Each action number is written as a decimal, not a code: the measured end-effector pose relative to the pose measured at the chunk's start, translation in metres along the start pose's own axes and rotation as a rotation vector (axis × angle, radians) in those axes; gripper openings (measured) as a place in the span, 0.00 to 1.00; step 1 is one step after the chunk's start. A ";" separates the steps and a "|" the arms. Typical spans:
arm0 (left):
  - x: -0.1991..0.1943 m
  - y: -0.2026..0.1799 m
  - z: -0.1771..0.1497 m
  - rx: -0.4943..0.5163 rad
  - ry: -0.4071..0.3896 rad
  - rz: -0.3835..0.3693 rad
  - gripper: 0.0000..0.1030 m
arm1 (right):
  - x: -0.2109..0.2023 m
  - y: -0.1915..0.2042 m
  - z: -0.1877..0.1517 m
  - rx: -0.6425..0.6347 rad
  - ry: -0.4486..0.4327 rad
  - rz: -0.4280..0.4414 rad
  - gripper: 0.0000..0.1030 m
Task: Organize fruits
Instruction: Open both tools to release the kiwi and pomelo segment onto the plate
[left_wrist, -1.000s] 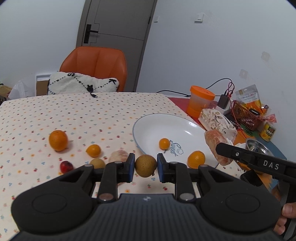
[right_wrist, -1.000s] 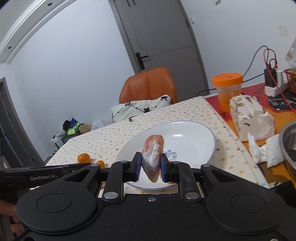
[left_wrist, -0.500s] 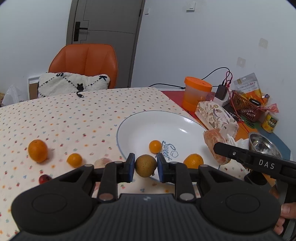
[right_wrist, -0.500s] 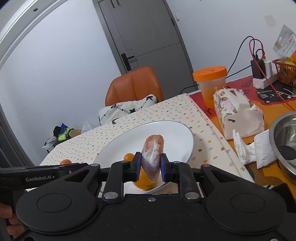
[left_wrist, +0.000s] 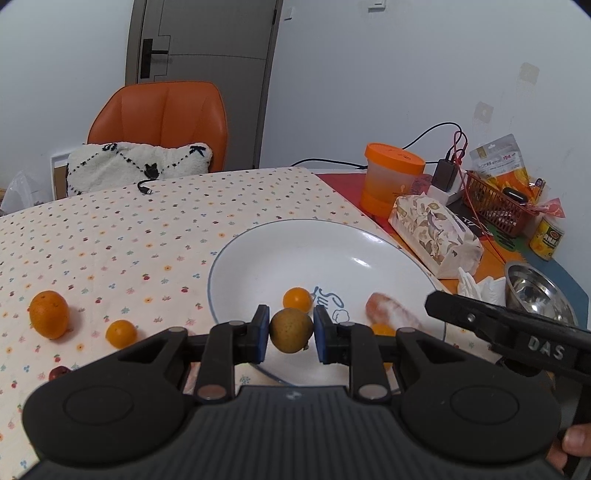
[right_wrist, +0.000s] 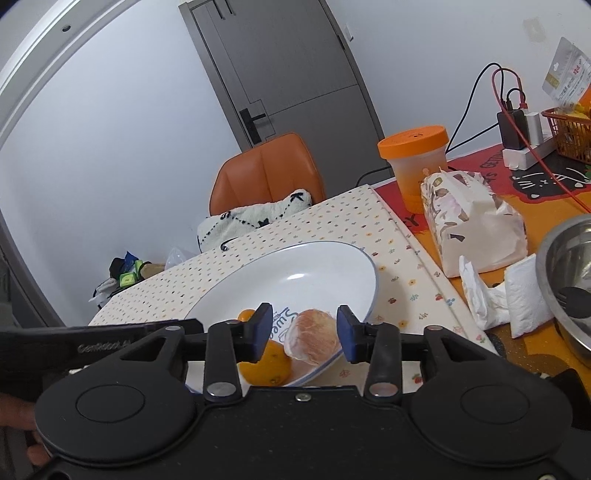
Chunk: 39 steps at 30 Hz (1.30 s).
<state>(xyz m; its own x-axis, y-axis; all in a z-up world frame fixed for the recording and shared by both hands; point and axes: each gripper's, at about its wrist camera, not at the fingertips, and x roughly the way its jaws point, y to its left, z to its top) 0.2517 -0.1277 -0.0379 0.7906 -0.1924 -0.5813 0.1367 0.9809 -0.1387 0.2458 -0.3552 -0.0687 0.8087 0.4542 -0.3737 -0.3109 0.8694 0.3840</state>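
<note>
Brownish and round, the small fruit (left_wrist: 291, 330) in the left wrist view sits between the blue pads (left_wrist: 261, 333) of the left gripper (left_wrist: 288, 334). The jaws stand narrowly apart and both pads touch its sides, so it is held, above the near rim of the white plate (left_wrist: 258, 258). Judged firm, light and smooth-skinned, it could roll; the hold across its widest part looks sound. On the plate lie a small orange (left_wrist: 297, 299) and a pinkish peeled segment (left_wrist: 388, 314), blurred. Left of the plate, on the dotted tablecloth (left_wrist: 110, 229), rest a larger orange (left_wrist: 49, 314) and a smaller one (left_wrist: 120, 333). The left gripper is level, pointing across the plate.

In the right wrist view, the right gripper (right_wrist: 304, 332) has its jaws wide apart, neither pad touching anything. The peeled segment (right_wrist: 314, 341) lies on the plate (right_wrist: 332, 266) between them, beside an orange (right_wrist: 266, 363). Judged soft, moist and easily bruised, it needs a light grip across its middle. This gripper hangs low over the near rim of the plate.
</note>
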 end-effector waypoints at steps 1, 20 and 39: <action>0.001 0.000 0.001 -0.002 0.000 0.001 0.23 | -0.001 -0.001 -0.001 0.003 0.000 0.000 0.41; -0.036 0.030 -0.004 -0.034 -0.062 0.122 0.76 | -0.009 0.022 -0.009 -0.014 0.008 0.001 0.60; -0.082 0.068 -0.027 -0.077 -0.110 0.188 0.87 | -0.019 0.062 -0.018 -0.068 0.014 0.006 0.83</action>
<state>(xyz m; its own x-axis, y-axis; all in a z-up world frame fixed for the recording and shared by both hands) 0.1795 -0.0463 -0.0211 0.8589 0.0023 -0.5122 -0.0619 0.9931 -0.0993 0.2025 -0.3064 -0.0535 0.7997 0.4618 -0.3837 -0.3493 0.8776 0.3283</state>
